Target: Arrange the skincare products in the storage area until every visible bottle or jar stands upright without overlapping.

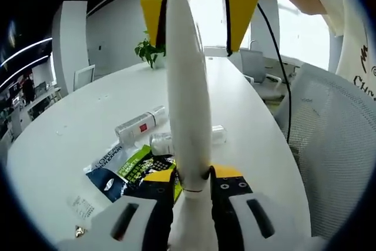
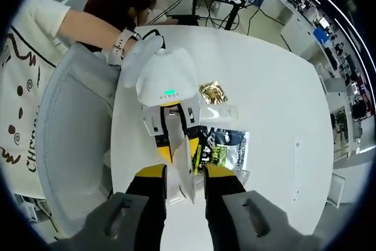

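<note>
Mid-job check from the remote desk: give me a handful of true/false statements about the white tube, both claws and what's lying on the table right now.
1. Both claws grip the same long white tube. True: the left claw holds one end and the right claw the other.
2. The clear bottle with the red label stands upright. False: it lies on its side on the white table.
3. Flat sachets, one with green print, lie on the table under the tube. True.
4. The gold packet is clamped in the right claw. False: it lies on the table.
5. The table is dark wood. False: it is white.
</note>
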Demonstrator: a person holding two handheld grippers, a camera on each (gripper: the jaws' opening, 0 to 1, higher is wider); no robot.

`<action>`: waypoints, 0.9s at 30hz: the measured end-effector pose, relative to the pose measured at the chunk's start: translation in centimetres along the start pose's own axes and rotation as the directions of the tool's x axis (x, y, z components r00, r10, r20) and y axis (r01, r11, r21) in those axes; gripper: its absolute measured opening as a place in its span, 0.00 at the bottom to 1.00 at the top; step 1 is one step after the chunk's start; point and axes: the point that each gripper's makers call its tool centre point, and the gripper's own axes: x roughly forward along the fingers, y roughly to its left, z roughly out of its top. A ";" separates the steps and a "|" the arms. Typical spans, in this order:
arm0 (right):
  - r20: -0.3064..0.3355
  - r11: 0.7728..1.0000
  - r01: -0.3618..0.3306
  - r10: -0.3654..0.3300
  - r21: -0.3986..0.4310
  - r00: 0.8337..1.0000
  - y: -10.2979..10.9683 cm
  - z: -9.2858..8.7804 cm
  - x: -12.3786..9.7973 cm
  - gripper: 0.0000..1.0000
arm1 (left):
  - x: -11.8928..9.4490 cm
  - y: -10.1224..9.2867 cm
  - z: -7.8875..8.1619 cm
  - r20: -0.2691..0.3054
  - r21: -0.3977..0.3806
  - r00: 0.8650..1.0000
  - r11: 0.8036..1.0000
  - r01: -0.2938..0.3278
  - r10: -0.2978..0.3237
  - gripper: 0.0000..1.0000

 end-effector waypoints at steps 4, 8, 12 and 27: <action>0.022 1.000 0.003 -0.003 0.012 1.000 0.1 0.0 0.3 0.32 | -0.2 0.2 -0.3 -0.008 0.000 1.000 1.000 -0.006 0.006 0.20; 0.048 1.000 0.013 -0.015 0.028 0.999 0.2 0.0 0.4 0.39 | -0.7 0.1 -0.2 -0.012 0.014 1.000 1.000 -0.015 0.015 0.22; 0.078 0.998 0.024 -0.028 0.055 0.997 -0.2 -0.1 0.4 0.44 | -1.1 -0.1 -0.2 -0.017 0.016 0.999 0.999 -0.028 0.029 0.24; 0.171 0.974 0.105 -0.140 0.202 0.975 0.8 -1.8 -0.3 0.69 | -4.2 0.2 0.7 -0.024 0.013 0.990 0.990 -0.140 0.141 0.37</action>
